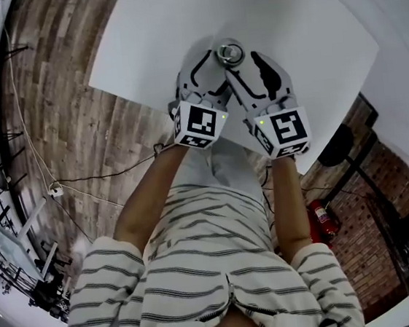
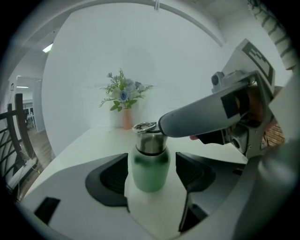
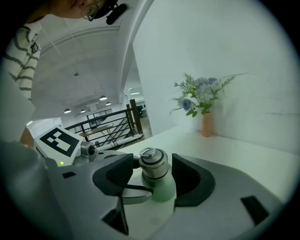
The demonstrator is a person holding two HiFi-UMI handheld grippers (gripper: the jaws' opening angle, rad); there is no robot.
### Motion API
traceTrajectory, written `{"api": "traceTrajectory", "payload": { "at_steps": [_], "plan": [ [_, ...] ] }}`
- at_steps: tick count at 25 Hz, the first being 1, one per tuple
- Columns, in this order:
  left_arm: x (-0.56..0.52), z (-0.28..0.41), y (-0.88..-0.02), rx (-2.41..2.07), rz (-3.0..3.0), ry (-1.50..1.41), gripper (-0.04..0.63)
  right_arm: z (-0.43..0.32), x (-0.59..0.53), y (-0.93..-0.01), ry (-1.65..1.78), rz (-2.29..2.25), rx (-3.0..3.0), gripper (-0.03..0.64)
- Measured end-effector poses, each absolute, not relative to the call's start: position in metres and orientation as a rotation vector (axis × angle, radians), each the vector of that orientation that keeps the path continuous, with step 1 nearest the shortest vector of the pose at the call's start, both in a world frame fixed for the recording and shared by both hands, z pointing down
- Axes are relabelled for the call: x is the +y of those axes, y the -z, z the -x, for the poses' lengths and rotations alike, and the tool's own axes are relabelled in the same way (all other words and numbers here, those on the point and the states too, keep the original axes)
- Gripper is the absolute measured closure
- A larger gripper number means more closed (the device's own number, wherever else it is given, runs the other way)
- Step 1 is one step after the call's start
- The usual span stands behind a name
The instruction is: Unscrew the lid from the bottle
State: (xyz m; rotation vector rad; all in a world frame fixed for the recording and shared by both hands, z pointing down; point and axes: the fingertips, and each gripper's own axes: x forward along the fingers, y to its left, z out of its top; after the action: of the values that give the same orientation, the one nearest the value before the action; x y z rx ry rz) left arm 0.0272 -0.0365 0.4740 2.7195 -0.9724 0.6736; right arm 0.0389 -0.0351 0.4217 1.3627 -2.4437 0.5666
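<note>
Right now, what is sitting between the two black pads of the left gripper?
The green bottle, standing upright on the white table, with a small gap to each pad. The left gripper view shows it.

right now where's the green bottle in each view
Head view: green bottle at top centre, seen from above, on the white table.
Left gripper view: green bottle at centre, upright.
Right gripper view: green bottle at lower centre, upright.
Shared landmark: the vase of flowers stands behind it in both gripper views; the head view does not show it.
</note>
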Motion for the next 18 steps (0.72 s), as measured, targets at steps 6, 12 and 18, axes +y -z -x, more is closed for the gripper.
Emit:
{"api": "traceTrajectory", "payload": {
  "at_steps": [6, 12, 18],
  "plan": [
    [-0.046, -0.033, -0.476, -0.919, -2.787, -0.661, 0.257, -0.032, -0.043, -0.432, -0.554, -1.291, -2.428, 0.351],
    [-0.048, -0.040, -0.481, -0.852, -2.803, -0.671, 0.238, -0.027, -0.050, -0.437, -0.539, -1.260, -2.418, 0.348],
    [-0.052, -0.043, -0.488, -0.820, -2.815, -0.694, 0.252, -0.025, -0.056, -0.443, -0.533, -1.233, -2.399, 0.347]
  ]
}}
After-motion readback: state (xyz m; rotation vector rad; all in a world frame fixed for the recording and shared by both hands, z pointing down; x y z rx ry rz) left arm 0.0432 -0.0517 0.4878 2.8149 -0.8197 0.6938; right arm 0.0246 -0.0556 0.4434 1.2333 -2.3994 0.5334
